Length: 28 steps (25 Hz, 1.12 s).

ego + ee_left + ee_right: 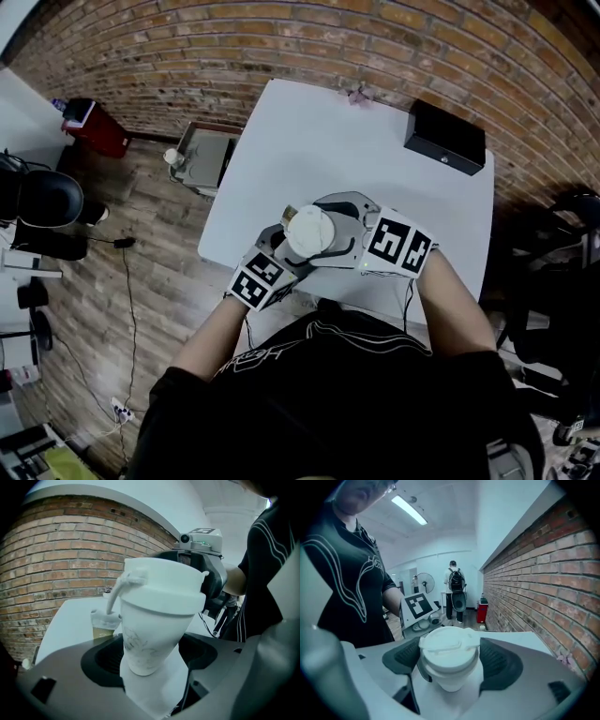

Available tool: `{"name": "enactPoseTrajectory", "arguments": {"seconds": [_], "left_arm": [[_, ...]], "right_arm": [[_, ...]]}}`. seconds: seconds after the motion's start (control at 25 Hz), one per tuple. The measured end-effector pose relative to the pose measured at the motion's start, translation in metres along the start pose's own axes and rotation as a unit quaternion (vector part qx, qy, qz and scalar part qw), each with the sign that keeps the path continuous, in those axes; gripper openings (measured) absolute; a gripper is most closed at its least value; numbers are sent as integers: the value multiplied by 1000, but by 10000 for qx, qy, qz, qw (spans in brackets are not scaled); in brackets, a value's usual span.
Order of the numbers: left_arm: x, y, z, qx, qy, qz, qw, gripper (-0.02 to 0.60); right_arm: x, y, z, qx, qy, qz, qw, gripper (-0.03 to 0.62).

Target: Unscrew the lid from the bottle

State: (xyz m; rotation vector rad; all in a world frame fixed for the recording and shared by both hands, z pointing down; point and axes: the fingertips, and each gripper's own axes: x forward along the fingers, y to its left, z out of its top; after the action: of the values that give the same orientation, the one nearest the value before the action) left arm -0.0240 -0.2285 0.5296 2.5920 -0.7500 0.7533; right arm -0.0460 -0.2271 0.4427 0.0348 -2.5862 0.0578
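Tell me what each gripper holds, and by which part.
The left gripper holds the bottle by its lower body. The right gripper clamps the lid by its sides.

White bottle (154, 620), white lid (449, 646), faint grey scribble print low on bottle. L gripper (150, 656) & R gripper (449, 663): grey shells, blk pads (499, 663). Cubes (258, 281): blk-&-wht square markers. Table (309, 141) under both: white. Blk box (445, 136) past R gripper. Wall (281, 47) beyond: red-brown brick, pale mortar. Red bin (94, 127) far off L gripper's side. Floor (159, 234): brown planks. Shirt (328, 403): blk w/ wht lines.
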Motion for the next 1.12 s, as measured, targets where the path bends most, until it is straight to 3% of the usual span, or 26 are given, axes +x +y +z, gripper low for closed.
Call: {"name": "enactPoseTrajectory", "arguments": {"seconds": [0.2,0.76,1.12], "left_arm": [[1,-1,2,-71,3,51,10000,381],[-2,-1,0,-395,-219,349,9984,382],[-25,2,-7,-1015,-642,372,9921,380]], "right_arm": [[-3,0,0,-134,-26,295,9995,393],[-12,1,12,-227,-720,376,9964,390],[-36,-1,35,93,-1192,-64,9928,390]]}}
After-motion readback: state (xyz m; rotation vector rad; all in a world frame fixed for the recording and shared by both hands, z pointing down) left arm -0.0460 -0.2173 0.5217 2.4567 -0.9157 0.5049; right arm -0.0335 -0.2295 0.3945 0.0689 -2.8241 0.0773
